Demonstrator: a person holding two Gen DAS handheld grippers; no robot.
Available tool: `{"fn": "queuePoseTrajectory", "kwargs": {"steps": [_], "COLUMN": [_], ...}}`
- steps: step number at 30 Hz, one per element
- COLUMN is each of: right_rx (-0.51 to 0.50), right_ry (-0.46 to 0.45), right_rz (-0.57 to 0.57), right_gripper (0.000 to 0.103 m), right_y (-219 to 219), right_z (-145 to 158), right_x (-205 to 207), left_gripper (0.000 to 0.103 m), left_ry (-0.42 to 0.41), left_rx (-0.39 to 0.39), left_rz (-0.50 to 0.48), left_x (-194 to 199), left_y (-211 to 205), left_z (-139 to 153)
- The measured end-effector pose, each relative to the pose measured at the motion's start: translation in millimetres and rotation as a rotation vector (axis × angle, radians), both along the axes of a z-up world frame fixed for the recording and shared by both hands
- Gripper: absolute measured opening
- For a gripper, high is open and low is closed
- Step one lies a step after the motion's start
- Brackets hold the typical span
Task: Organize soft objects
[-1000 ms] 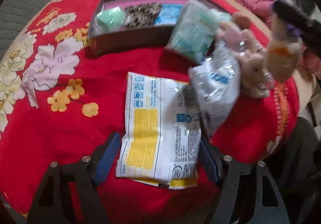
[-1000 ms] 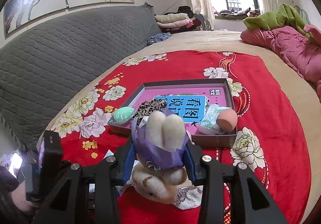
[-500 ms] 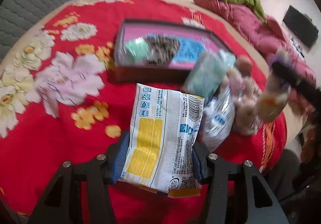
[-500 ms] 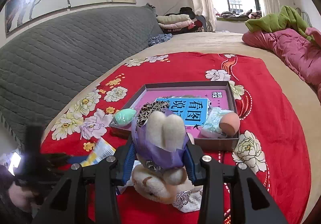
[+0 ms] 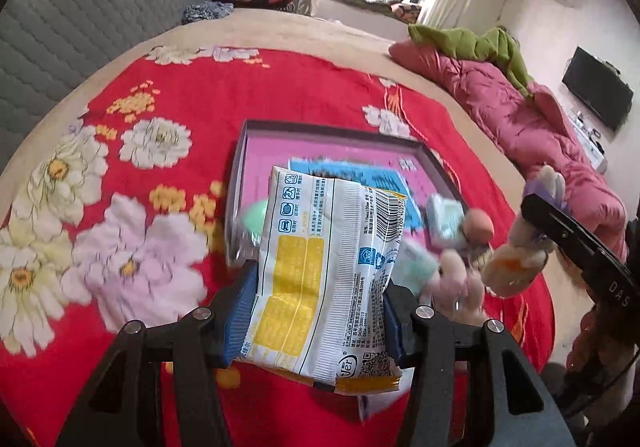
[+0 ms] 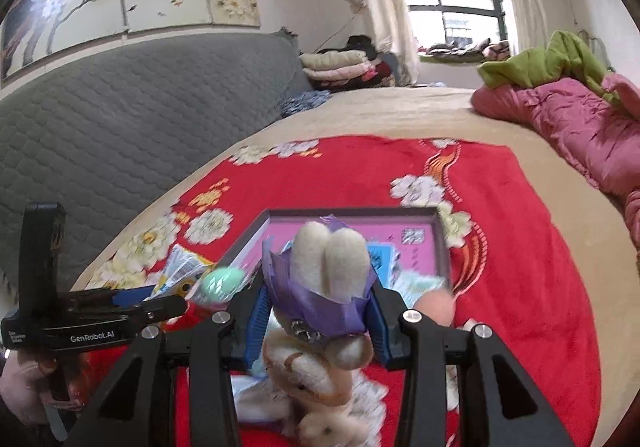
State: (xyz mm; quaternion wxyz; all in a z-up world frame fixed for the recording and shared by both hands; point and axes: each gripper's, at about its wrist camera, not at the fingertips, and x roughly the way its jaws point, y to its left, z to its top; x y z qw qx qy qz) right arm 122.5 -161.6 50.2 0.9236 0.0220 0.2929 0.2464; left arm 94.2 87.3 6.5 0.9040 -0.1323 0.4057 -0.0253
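My left gripper point(image 5: 316, 303) is shut on a white and yellow tissue pack point(image 5: 324, 271) and holds it up above the red blanket, in front of a dark box point(image 5: 332, 131) with a pink floor. My right gripper point(image 6: 316, 311) is shut on a cream plush rabbit in a purple dress point(image 6: 324, 287), also near the box point(image 6: 352, 213). The rabbit shows at the right of the left wrist view point(image 5: 520, 255). The box holds a blue booklet point(image 5: 360, 175), a green sponge point(image 6: 222, 281) and a peach sponge point(image 5: 478, 225).
A red flowered blanket point(image 5: 180, 95) covers the bed. A pink plush toy point(image 5: 456, 283) lies beside the box. A pink quilt with a green cloth point(image 5: 532, 115) lies at the right. A grey padded headboard point(image 6: 120, 119) runs along the left.
My left gripper closed on the tissue pack and lifted it off the blanket toward the box. My right gripper kept its hold on the rabbit and moved closer to the box.
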Motion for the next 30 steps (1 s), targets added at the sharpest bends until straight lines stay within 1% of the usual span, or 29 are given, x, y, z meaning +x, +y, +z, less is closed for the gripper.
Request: {"fn": "queuePoseTrajectory", "kwargs": {"steps": [2,4,6,9,12,14,19,24,28,30], "right_rx": [0.004,0.015,0.010,-0.005,-0.015,-0.021,-0.054,-0.054,-0.081,-0.078], "right_ry": [-0.003,-0.003,0.001,0.013,0.023,0.033,0.052,0.074,0.077,0.086], "right_rz": [-0.043,-0.065,-0.076,-0.088,-0.096,-0.096,-0.103,-0.123,-0.137,-0.140], "right_gripper": [0.043,0.043,0.043,0.043,0.043,0.043,0.043,0.043,0.043,0.043], "right_y": [-5,-10,-12,-10,-7,-3,4,8,13,15], "right_z": [3,4,4,1,-4,-7,-17,-29,-40,-46], "right_x": [10,19,29,41,49,55,66,74,75,76], "left_gripper": [0.056,0.056,0.056,0.056,0.056,0.056,0.056,0.056,0.056,0.056], "left_ry": [-0.007,-0.032,-0.040,-0.042,-0.051,-0.041,-0.016,0.010,0.030,0.037], "left_rx": [0.000,-0.002,0.004,-0.008,-0.006,-0.007,0.020,0.028,0.040,0.034], "left_rz": [0.010,0.021,0.037,0.054,0.046,0.041,0.031,0.002,-0.026,-0.029], "left_x": [11,22,35,49,61,68,79,81,82,82], "left_y": [0,0,0,1,-2,-4,-10,-21,-28,-29], "left_z": [1,3,3,-1,-3,-9,-26,-41,-50,-54]}}
